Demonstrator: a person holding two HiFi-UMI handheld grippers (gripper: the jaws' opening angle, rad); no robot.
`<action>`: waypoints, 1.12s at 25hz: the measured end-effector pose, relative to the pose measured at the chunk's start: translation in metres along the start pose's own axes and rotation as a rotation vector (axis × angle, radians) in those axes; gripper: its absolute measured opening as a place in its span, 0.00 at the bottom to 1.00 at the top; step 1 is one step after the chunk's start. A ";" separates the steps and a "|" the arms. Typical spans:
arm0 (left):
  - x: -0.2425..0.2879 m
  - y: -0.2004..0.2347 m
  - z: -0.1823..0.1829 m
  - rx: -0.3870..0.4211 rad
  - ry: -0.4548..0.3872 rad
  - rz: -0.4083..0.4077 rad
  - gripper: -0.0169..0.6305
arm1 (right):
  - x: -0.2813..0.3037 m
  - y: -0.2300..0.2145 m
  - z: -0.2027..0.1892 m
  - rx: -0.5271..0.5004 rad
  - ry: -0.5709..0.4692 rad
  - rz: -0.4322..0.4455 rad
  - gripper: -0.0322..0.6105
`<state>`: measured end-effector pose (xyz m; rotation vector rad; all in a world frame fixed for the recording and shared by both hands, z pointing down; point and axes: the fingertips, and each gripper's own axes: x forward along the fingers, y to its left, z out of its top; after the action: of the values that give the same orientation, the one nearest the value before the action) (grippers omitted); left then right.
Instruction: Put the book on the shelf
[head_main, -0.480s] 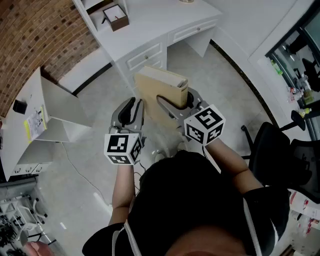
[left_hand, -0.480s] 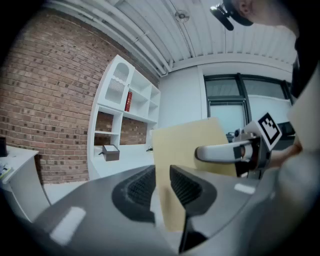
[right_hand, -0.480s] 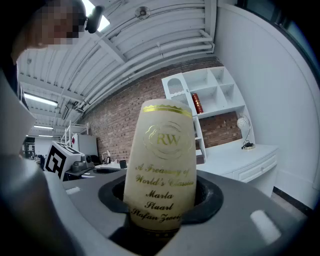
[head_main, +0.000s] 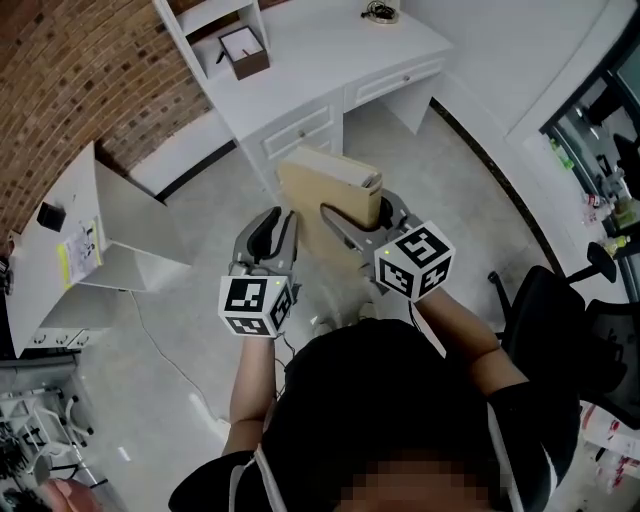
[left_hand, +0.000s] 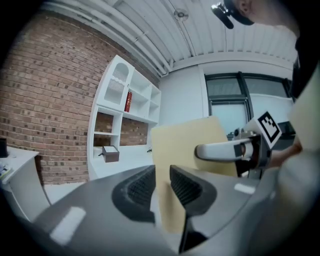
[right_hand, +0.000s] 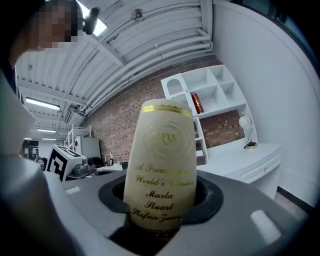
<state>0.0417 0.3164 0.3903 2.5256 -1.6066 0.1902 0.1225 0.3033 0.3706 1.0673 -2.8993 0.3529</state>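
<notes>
Aloft over the floor (head_main: 200, 330), the book (head_main: 325, 185) rides between two tools: jaws of the right gripper (head_main: 360, 215) clamp its spine, jaws of the left gripper (head_main: 280, 228) pinch its cover. Keeping both grips level should carry it to the shelf (left_hand: 116, 87) beyond the desk (head_main: 330, 50).

From my feed, the book (head_main: 330, 190) sits dead ahead at 12 o'clock, held upright between both tools. The left gripper (head_main: 272, 232) pinches the cover's lower edge at 11 o'clock, and the right gripper (head_main: 366, 218) closes around the spine at 1 o'clock, just beside it. Beyond the book, still at 12, runs the desk (head_main: 330, 70), with the shelf (head_main: 205, 22) standing at its left end near 11 and a small box (head_main: 244, 50) on the desk beside it. A side table (head_main: 60, 262) lies at 9 o'clock against the wall. A chair (head_main: 560, 310) stands at 3 o'clock, well apart.
</notes>
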 end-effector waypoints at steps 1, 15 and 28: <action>0.002 -0.002 0.001 0.001 -0.001 0.002 0.16 | 0.000 -0.001 0.001 -0.003 0.001 0.007 0.41; 0.052 -0.029 0.016 -0.058 -0.059 0.055 0.16 | -0.017 -0.059 0.012 -0.021 -0.002 0.051 0.41; 0.076 -0.018 0.022 0.002 -0.056 0.110 0.16 | 0.006 -0.085 0.010 0.016 -0.003 0.091 0.41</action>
<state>0.0904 0.2527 0.3818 2.4668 -1.7685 0.1346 0.1727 0.2347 0.3789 0.9412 -2.9596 0.3790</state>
